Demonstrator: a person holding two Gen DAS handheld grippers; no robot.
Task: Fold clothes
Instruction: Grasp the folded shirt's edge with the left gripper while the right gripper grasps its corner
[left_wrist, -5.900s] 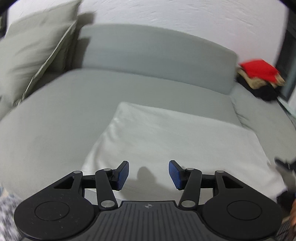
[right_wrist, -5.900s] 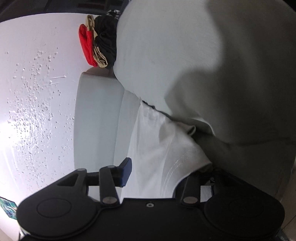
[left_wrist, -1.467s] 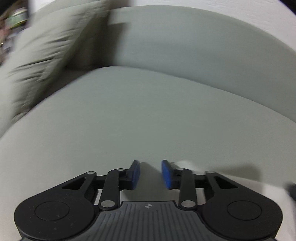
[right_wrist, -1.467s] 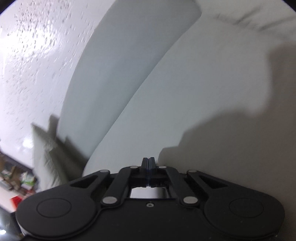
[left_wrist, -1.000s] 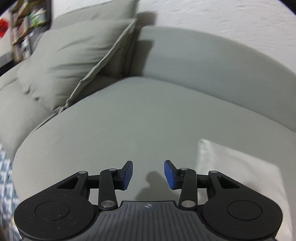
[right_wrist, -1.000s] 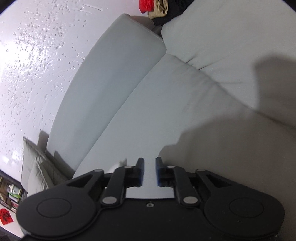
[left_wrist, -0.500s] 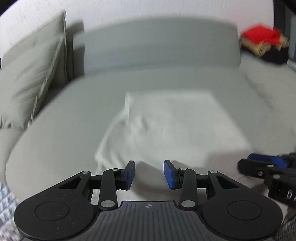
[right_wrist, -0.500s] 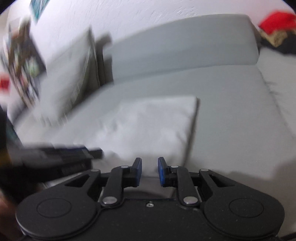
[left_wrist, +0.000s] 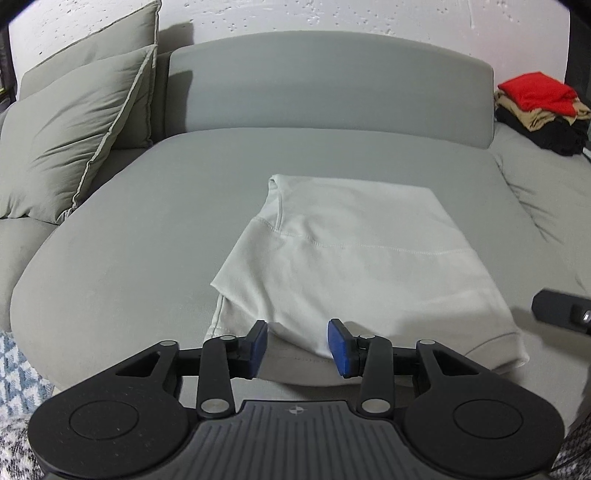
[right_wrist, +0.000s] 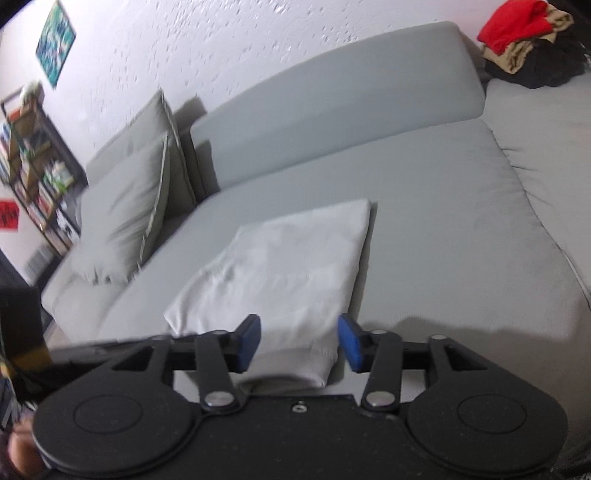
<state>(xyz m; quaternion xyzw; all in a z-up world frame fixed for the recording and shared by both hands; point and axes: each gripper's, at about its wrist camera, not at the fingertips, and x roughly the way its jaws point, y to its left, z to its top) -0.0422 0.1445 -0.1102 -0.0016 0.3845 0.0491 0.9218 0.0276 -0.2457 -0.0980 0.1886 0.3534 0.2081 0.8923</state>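
A white garment (left_wrist: 354, 258) lies folded into a rough rectangle on the grey sofa seat (left_wrist: 147, 236); it also shows in the right wrist view as the white garment (right_wrist: 280, 273). My left gripper (left_wrist: 298, 345) hovers open over its near edge, nothing between the blue pads. The right gripper (right_wrist: 299, 343) hangs over the garment's near hem, its jaws opening, with no cloth pinched between them. A dark part of the right gripper (left_wrist: 561, 312) shows at the right edge of the left wrist view.
Grey cushions (left_wrist: 74, 147) lean at the sofa's left end. A pile of red, tan and black clothes (left_wrist: 539, 107) sits at the far right. The backrest (left_wrist: 332, 81) runs behind. A bookshelf (right_wrist: 33, 170) stands at left by the wall. A patterned rug (left_wrist: 14, 369) lies below.
Both views swung from the bare sofa onto the folded white garment. The right gripper rolled upright and its jaws went from shut to wide apart. The left gripper stayed open.
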